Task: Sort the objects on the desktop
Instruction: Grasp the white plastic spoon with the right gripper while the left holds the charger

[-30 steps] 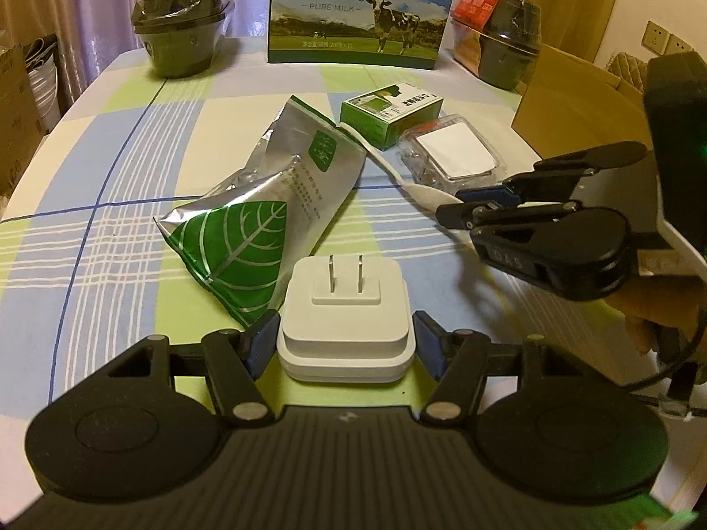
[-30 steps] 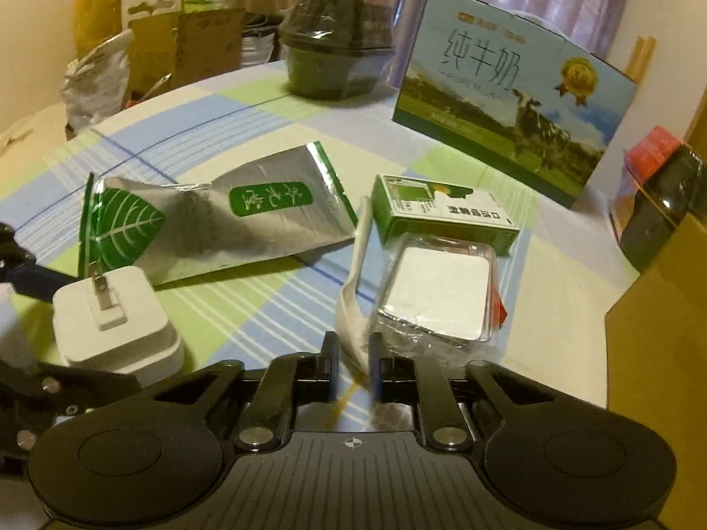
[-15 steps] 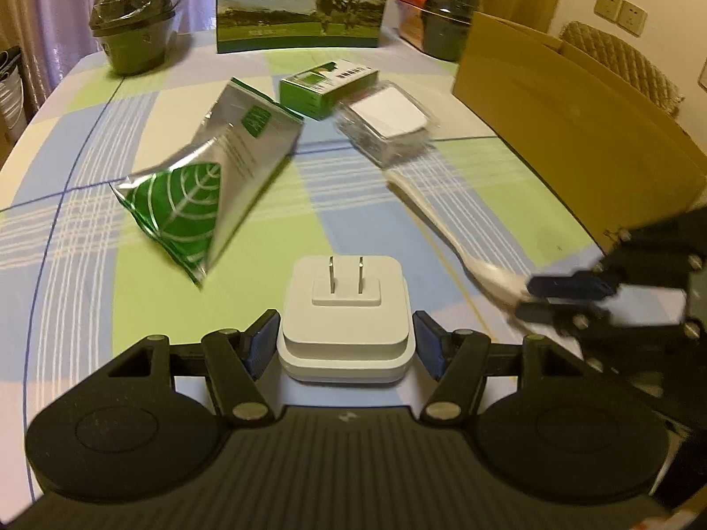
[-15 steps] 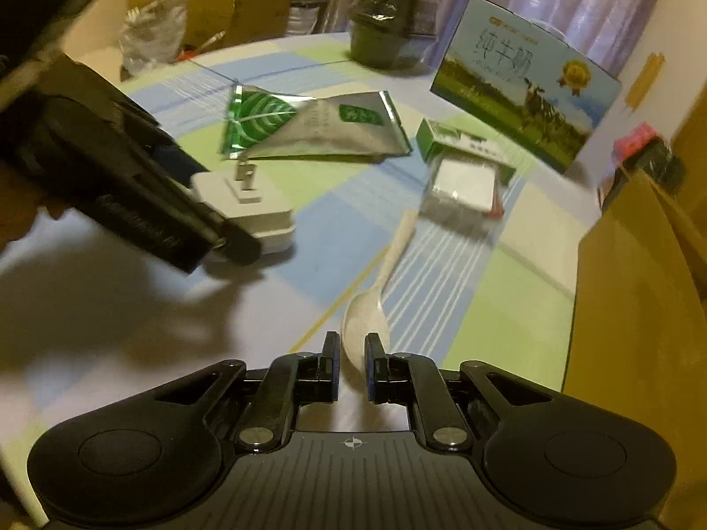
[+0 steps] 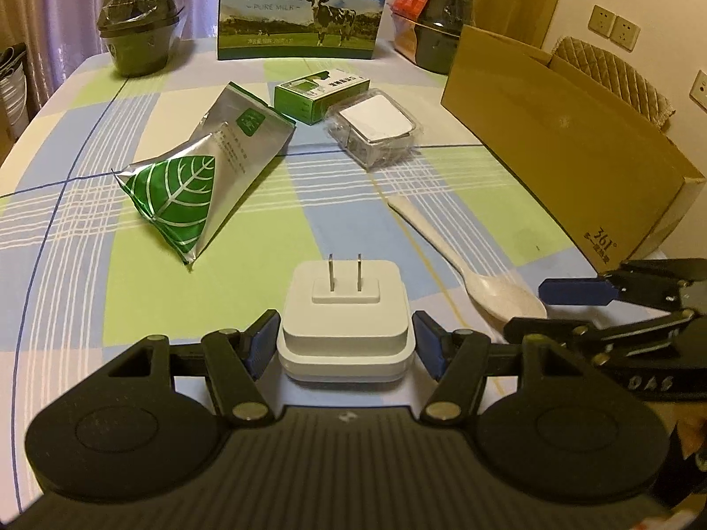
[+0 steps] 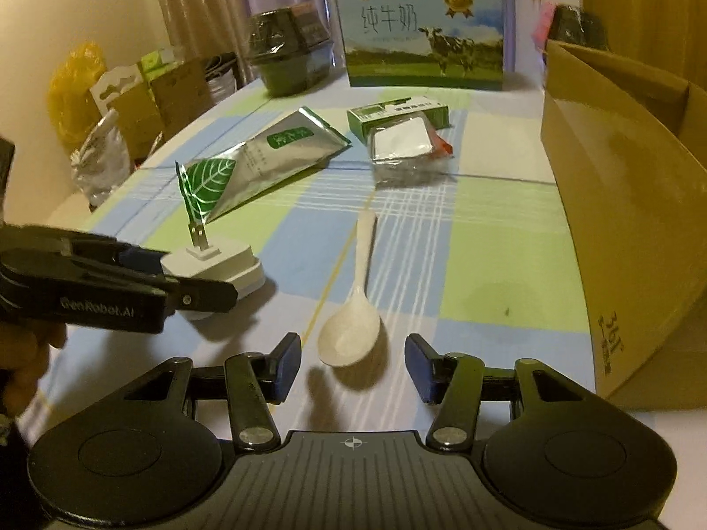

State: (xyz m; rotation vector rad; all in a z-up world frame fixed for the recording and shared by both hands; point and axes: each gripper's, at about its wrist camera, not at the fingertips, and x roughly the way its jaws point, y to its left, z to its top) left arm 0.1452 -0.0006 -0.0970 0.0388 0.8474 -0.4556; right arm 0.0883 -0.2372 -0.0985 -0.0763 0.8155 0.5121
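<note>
The left gripper (image 5: 344, 344) is clamping one white plug adapter (image 5: 343, 309) by its stiff flat sides, a secure hold. The right gripper (image 6: 352, 369) is standing wide apart and empty, one white spoon (image 6: 353, 309) lying just ahead between its fingers. The spoon looks light, rigid and slick; its narrow handle probably suits pinching best. Farther ahead are lying one foil pouch (image 5: 207, 181), one green box (image 5: 320, 93) and one clear container (image 5: 375, 130).

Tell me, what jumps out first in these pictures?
Probably the white plug adapter in the foreground, prongs up, sitting between the left gripper's jaws. Just right of it a white spoon lies on the checked tablecloth, in front of the right gripper's open jaws. At the far edge stands a milk carton with a cow on it.
</note>
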